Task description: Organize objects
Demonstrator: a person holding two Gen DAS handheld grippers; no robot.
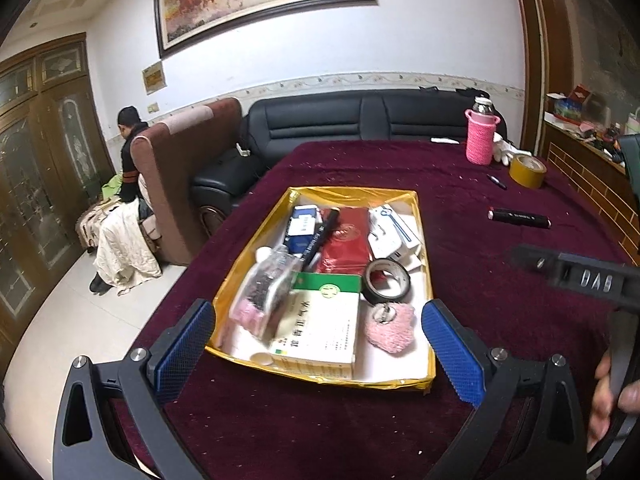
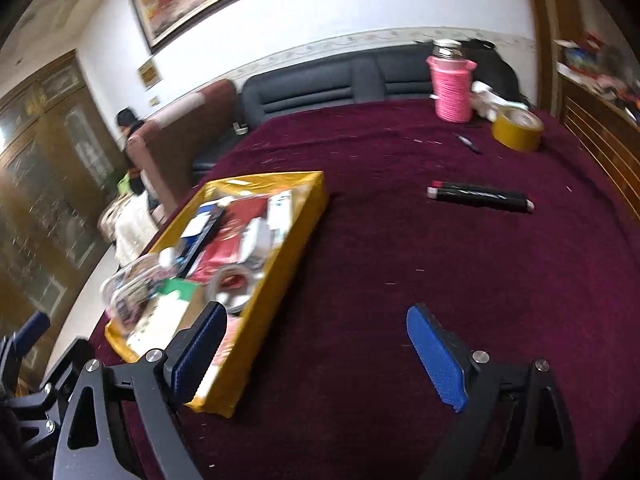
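Note:
A yellow tray sits on the maroon tablecloth, filled with a green-and-white box, a red packet, a black tape roll, a pink knitted piece, a clear bag and white items. My left gripper is open and empty, its blue pads on either side of the tray's near end. My right gripper is open and empty, beside the tray, over bare cloth. A black flashlight lies on the cloth beyond it; it also shows in the left wrist view.
A pink-sleeved bottle, a yellow tape roll and a small pen stand at the table's far right. A black sofa lies behind the table. A person sits at the left. The right gripper's body shows at the right.

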